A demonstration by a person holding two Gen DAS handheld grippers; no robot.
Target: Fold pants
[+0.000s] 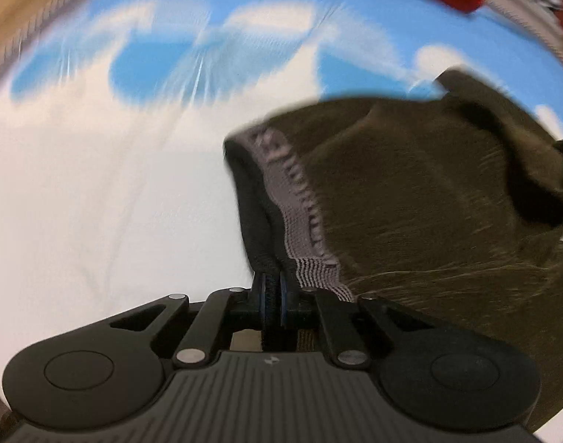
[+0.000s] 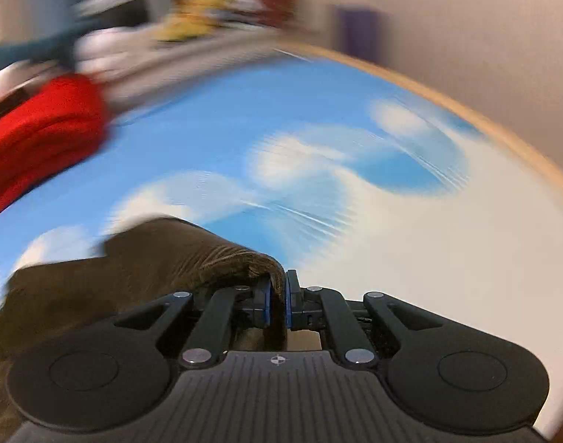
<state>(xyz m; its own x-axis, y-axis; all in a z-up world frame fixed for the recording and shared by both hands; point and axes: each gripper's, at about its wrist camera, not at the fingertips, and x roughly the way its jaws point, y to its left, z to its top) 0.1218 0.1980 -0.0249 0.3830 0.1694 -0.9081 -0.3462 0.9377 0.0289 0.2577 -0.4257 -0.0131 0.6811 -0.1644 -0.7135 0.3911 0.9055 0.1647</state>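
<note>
Blurring hides background clutter (image 2: pixel 193 18); both tongs pinch pants (image 1: pixel 429 203).

Both views bright, evenly lit; no hard shadows, no glare. Heavy motion blur in both, worse in the right wrist view.

Left wrist view: left gripper (image 1: pixel 273 295) body sharp. Pants (image 1: pixel 429 203) beyond and right of the jaws soft, with streaked highlights. Sheet (image 1: pixel 96 184) pattern smeared into streaks far ahead of the jaws. White area left of the jaws near overexposed.

Right wrist view: right gripper (image 2: pixel 279 297) sharp. Red cloth (image 2: pixel 41 136) far left of the jaws and clutter (image 2: pixel 193 18) far ahead blurred beyond recognition.

Fisheye bends both views strongly at the edges; corners dark.
</note>
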